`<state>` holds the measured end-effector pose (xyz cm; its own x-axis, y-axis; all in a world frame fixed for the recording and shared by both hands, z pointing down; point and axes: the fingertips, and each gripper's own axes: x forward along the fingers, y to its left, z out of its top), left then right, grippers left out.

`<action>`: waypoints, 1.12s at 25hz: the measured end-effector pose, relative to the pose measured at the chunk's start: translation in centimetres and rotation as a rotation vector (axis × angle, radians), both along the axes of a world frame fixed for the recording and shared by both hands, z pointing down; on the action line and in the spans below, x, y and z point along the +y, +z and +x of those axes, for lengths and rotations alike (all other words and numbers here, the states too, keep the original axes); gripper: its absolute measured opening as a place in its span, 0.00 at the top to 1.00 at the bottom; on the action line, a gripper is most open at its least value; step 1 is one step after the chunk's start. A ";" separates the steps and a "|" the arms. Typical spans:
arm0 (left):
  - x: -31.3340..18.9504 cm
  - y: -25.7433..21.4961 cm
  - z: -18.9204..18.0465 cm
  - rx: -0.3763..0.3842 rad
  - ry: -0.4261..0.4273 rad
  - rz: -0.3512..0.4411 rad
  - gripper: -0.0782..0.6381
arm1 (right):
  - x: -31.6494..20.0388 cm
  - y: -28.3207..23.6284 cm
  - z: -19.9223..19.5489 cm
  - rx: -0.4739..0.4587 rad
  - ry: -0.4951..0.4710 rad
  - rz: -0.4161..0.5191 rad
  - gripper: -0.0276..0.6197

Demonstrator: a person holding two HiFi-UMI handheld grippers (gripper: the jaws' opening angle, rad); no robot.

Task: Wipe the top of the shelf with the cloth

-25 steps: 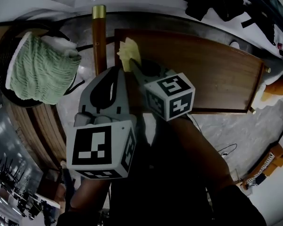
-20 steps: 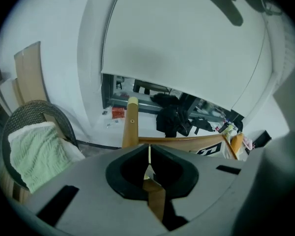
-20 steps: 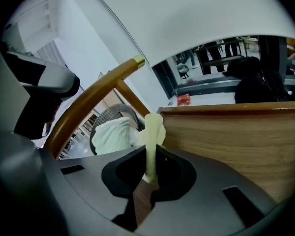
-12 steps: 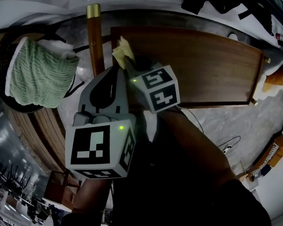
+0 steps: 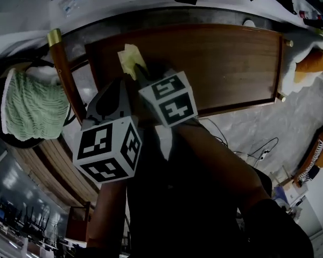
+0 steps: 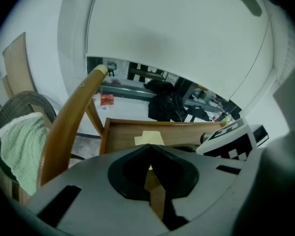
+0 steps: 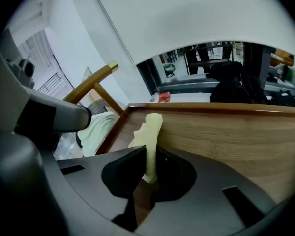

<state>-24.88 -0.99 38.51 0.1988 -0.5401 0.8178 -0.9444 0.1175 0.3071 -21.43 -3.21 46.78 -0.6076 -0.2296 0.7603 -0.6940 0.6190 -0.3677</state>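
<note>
my right tongs (image 7: 148, 180) grip the yellow cloth (image 7: 150, 132) at the left end of the shelf top (image 5: 220, 63); my left tongs (image 6: 150, 167) are closed on nothing. i judge the wipe is only starting, and most of the top remains.

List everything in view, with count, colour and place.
shelf: one, brown wood, centre
cloth: one, pale yellow, at the shelf's left end
towel: one, green, far left, on a dark woven seat
post: one, brown with a brass cap, left of the shelf
cables: a few, dark, on the floor at right
left gripper: one, grey, jaws together, empty
right gripper: one, grey, jaws shut on the cloth
</note>
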 end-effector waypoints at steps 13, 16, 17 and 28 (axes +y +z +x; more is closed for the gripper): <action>-3.6 2.7 10.5 0.051 0.082 -0.025 0.88 | -2.9 -0.4 10.6 0.032 0.108 0.024 0.89; -4.3 2.9 12.8 0.055 0.106 -0.025 0.88 | -3.5 -0.5 13.2 0.037 0.134 0.027 0.89; -4.5 3.0 13.6 0.057 0.113 -0.024 0.88 | -3.7 -0.5 14.0 0.038 0.142 0.028 0.89; -7.0 3.2 22.3 0.071 0.216 -0.008 0.88 | -5.7 -0.9 23.5 0.076 0.230 0.058 0.89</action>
<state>-2.58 -8.00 41.67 0.3662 -0.4719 0.8020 -0.9240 -0.0826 0.3734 2.08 -8.89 45.90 -0.4761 -0.3999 0.7832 -0.8432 0.4604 -0.2775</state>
